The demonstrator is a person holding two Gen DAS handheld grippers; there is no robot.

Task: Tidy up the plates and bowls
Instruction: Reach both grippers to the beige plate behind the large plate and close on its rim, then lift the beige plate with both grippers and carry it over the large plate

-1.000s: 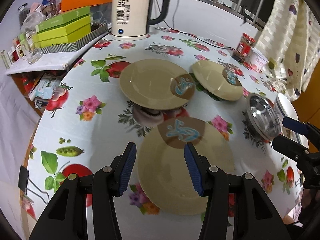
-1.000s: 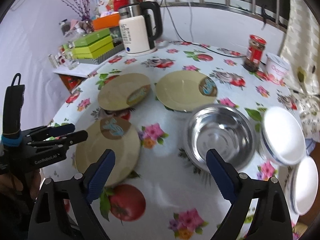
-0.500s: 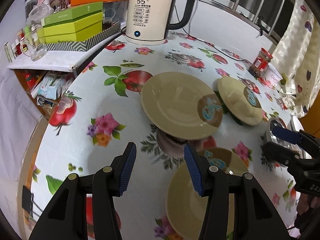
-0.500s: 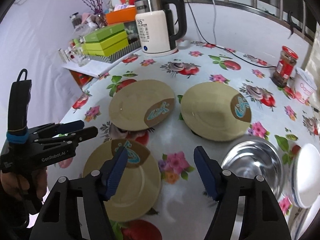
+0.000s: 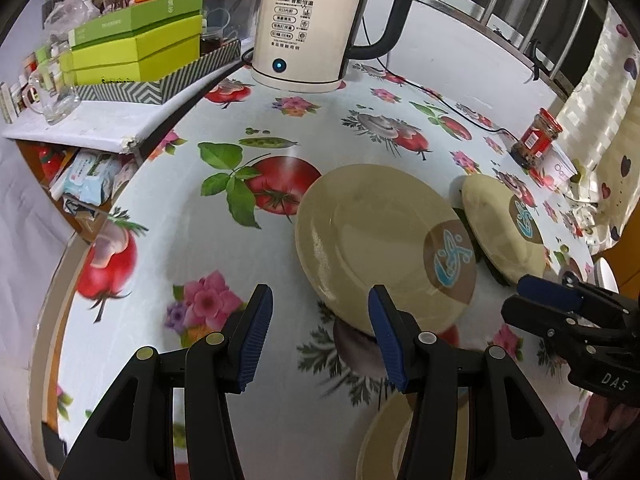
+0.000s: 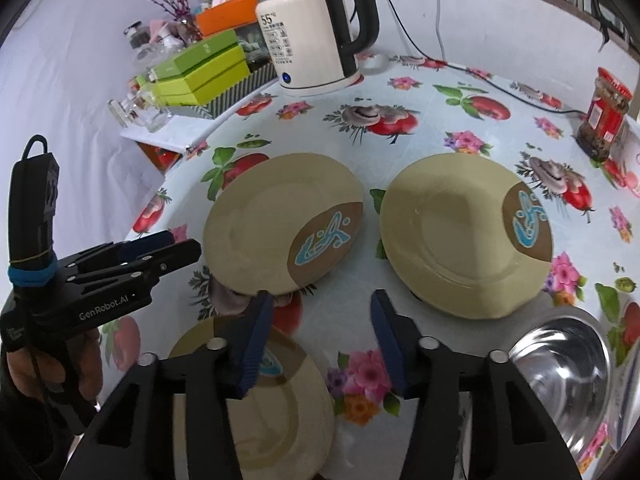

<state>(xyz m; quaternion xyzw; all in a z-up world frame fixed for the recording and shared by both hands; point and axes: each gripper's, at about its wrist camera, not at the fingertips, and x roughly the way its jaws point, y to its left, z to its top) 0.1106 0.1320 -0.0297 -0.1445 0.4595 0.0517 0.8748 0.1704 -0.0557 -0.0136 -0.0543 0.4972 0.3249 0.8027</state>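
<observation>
Broadly, a round table (image 6: 472, 148) under a cloth printed with tomatoes, flowers and mushrooms carries everything. At its far edge stands a white electric kettle (image 6: 308, 36) with a black handle, its front reading 55, and left of it green boxes (image 6: 200, 70) are stacked on a low shelf beside the table. Three tan plates, each with a brown patch bearing a blue mark, lie on the cloth: the middle plate (image 6: 280, 236) sits at the centre, the right plate (image 6: 456, 240) just beside it with a narrow strip of cloth between them, and the near plate (image 6: 256, 408) lies closest, partly hidden behind the right gripper's fingers. A steel bowl (image 6: 568, 364) rests at the near right, close to the right plate's rim. Farther right stands a red-lidded jar (image 6: 604, 116). The left gripper (image 5: 320, 336) hovers above the cloth just left of the middle plate, its blue-padded fingers spread apart and holding nothing. The right gripper (image 6: 322, 338) hangs over the gap between the near plate and the two farther plates, fingers likewise parted and empty.
</observation>
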